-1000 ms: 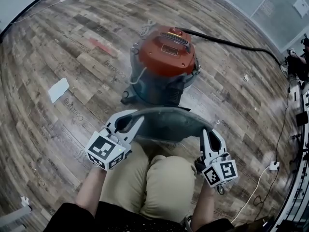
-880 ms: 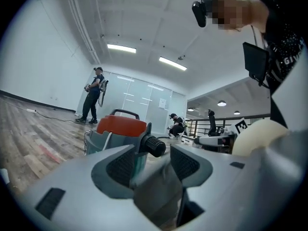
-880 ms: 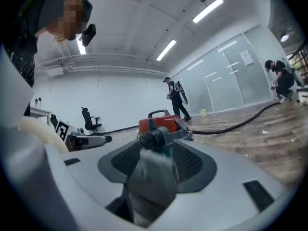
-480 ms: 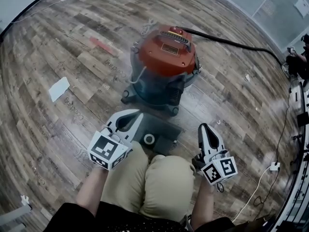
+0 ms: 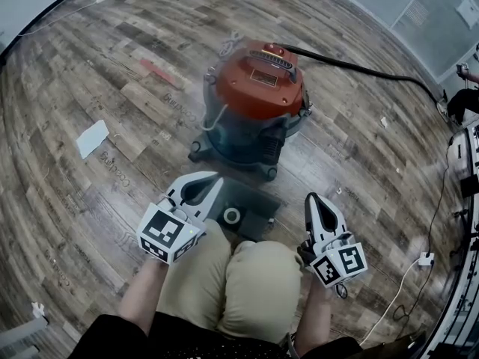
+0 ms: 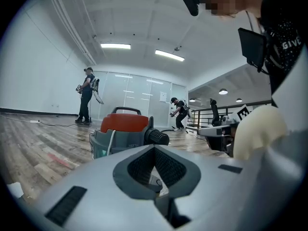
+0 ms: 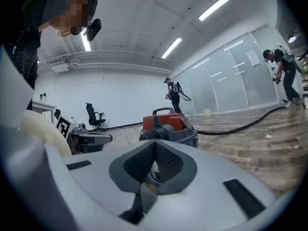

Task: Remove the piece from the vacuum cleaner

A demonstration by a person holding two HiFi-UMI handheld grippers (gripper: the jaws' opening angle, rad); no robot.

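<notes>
The vacuum cleaner [image 5: 254, 99], with a red lid and a blue-grey drum, stands on the wood floor ahead of me. A flat dark grey piece [image 5: 247, 209] with a round socket lies on the floor, apart from the vacuum and just before the person's knees. My left gripper [image 5: 215, 177] hovers at the piece's left edge, jaws shut and empty. To the right of the piece, my right gripper [image 5: 312, 198] is also shut and empty. The vacuum [image 6: 126, 128] rises beyond the closed tips in the left gripper view, as does the vacuum [image 7: 167, 123] in the right gripper view.
A black hose [image 5: 359, 67] runs from the vacuum to the far right. A white sheet [image 5: 91, 138] lies on the floor at left. A white cable and plug [image 5: 424, 258] sit at right. People [image 6: 87, 96] stand far off by glass walls; an office chair [image 7: 94, 115] stands at left.
A second ago both grippers held the grey piece up between them. It then came to lie on the floor, and both grippers stand clear of it with jaws closed.
</notes>
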